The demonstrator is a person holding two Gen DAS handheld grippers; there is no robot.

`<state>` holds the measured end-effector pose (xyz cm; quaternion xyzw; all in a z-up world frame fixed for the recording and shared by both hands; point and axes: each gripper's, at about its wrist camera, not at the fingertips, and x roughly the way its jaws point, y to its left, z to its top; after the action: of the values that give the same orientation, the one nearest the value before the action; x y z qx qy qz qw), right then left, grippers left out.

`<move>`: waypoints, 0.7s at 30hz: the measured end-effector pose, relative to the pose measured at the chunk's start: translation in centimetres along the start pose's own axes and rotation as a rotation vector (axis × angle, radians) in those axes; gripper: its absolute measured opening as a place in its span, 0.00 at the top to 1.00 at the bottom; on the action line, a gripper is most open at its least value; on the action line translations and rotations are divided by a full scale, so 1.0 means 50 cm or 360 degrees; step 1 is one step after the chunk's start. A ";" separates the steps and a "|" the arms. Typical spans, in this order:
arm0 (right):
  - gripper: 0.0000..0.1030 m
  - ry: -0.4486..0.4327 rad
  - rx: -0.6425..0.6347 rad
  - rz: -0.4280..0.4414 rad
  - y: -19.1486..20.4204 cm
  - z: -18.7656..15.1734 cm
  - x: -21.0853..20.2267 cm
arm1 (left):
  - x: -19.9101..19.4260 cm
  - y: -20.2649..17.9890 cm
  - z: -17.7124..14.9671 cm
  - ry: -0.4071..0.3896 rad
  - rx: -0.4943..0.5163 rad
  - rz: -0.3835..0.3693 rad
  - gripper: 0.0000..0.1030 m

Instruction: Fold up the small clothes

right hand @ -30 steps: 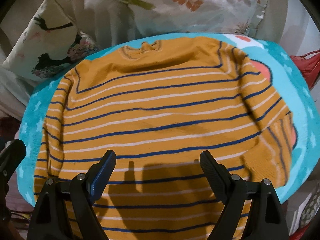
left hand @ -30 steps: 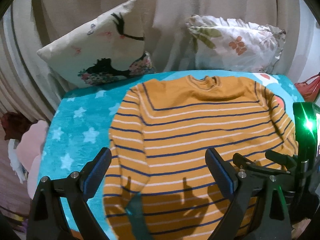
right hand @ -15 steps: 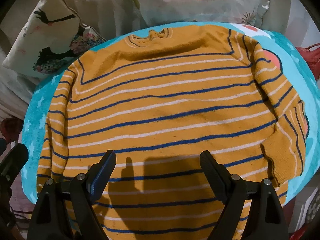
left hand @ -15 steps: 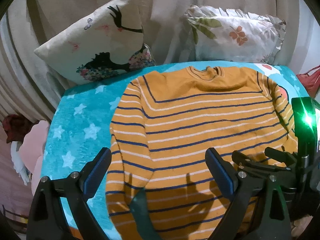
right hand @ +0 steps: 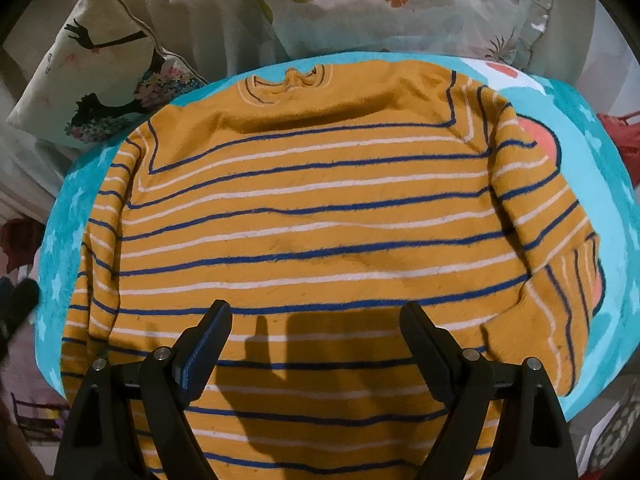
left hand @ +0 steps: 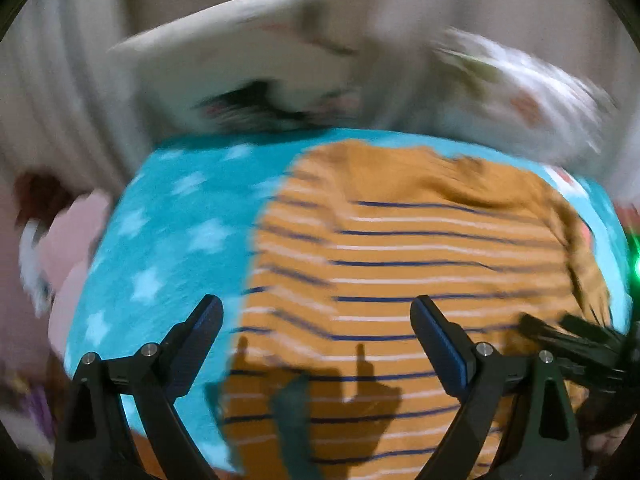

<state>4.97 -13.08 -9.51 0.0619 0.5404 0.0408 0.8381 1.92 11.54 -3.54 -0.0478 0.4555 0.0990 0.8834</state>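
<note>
A small mustard-yellow sweater [right hand: 312,208] with blue and white stripes lies flat, collar away from me, on a turquoise star-print blanket [right hand: 68,216]. Both sleeves are folded in along its sides. My right gripper [right hand: 316,320] hovers open over the sweater's lower middle, holding nothing. My left gripper [left hand: 316,320] is open too, above the sweater's [left hand: 400,280] lower left part near the left sleeve; that view is motion-blurred. The right gripper's body [left hand: 576,344] shows at the right edge of the left wrist view.
Two pillows lean against the curtain behind the blanket: one with a black figure print [right hand: 100,76], one floral [right hand: 400,4]. The blanket's [left hand: 160,248] left side lies bare. Pink and red items [left hand: 60,248] sit off its left edge, a red item [right hand: 620,136] off the right.
The left wrist view has swung leftward and blurred, showing more blanket left of the sweater. The right gripper has drifted slightly back toward the sweater's hem. Both stay open.
</note>
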 end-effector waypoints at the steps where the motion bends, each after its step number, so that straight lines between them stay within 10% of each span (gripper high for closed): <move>1: 0.13 0.0003 -0.0007 0.0000 -0.002 0.002 0.001 | 0.007 0.040 -0.011 0.0018 -0.0083 0.0026 0.09; 6: 0.13 0.0057 -0.0053 0.0005 0.000 0.009 0.019 | 0.050 0.156 -0.089 0.0188 -0.0347 0.0041 0.09; 11: 0.13 0.0104 -0.0150 0.0008 0.038 0.014 0.039 | 0.111 0.128 -0.140 0.0348 -0.0250 -0.0169 0.09; 15: 0.13 0.0128 -0.0267 0.0002 0.081 0.010 0.048 | 0.166 0.129 -0.149 0.0498 -0.0190 -0.0168 0.84; 18: 0.13 0.0138 -0.0283 -0.0027 0.089 0.009 0.051 | 0.160 0.191 -0.134 0.0437 -0.0318 -0.0247 0.87; 21: 0.13 0.0148 -0.0224 -0.0068 0.076 0.014 0.052 | 0.141 0.291 -0.103 0.0316 -0.0419 -0.0052 0.88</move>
<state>6.67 -9.01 -11.02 -0.0107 0.5758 0.0638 0.8151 -1.35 25.74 -12.19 -0.1800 0.5229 0.1382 0.8217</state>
